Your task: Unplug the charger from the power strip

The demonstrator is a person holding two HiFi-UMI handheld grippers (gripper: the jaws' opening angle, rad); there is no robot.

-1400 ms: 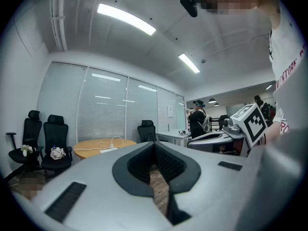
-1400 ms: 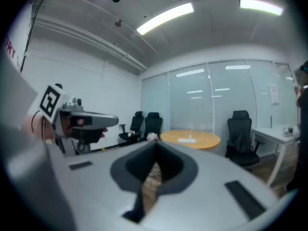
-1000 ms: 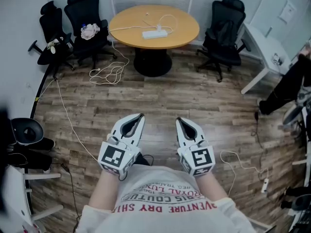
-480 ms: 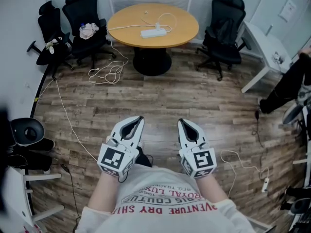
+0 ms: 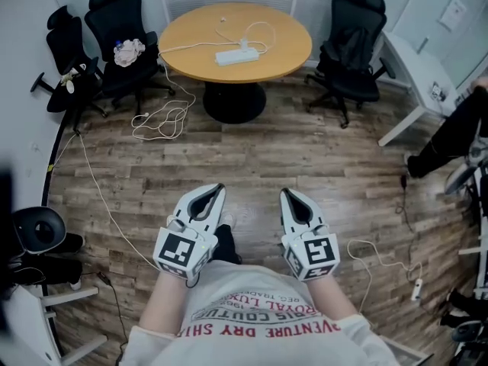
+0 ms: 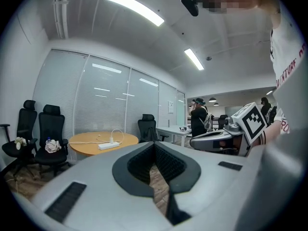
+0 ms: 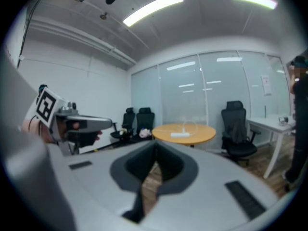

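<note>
A white power strip (image 5: 235,54) lies on the round wooden table (image 5: 282,52) at the far end of the room. A white charger (image 5: 245,45) is plugged into it, and its thin cable loops over the tabletop. My left gripper (image 5: 219,188) and right gripper (image 5: 284,193) are side by side in front of my chest, far from the table, both shut and empty. In the left gripper view the strip (image 6: 109,145) is small, beyond the shut left gripper (image 6: 154,144). The right gripper view shows the strip (image 7: 181,135) past the shut right gripper (image 7: 155,154).
Black office chairs (image 5: 114,21) stand left of the table and another chair (image 5: 352,40) stands to its right. A white cable (image 5: 162,119) lies coiled on the wood floor. At the right are a white desk (image 5: 415,71), a person's dark sleeve (image 5: 457,128) and a floor power strip (image 5: 415,290).
The person has stepped toward the table, so floor and chairs have shifted in the head view and a dark shoe shows between the grippers. Both grippers stay shut before the chest.
</note>
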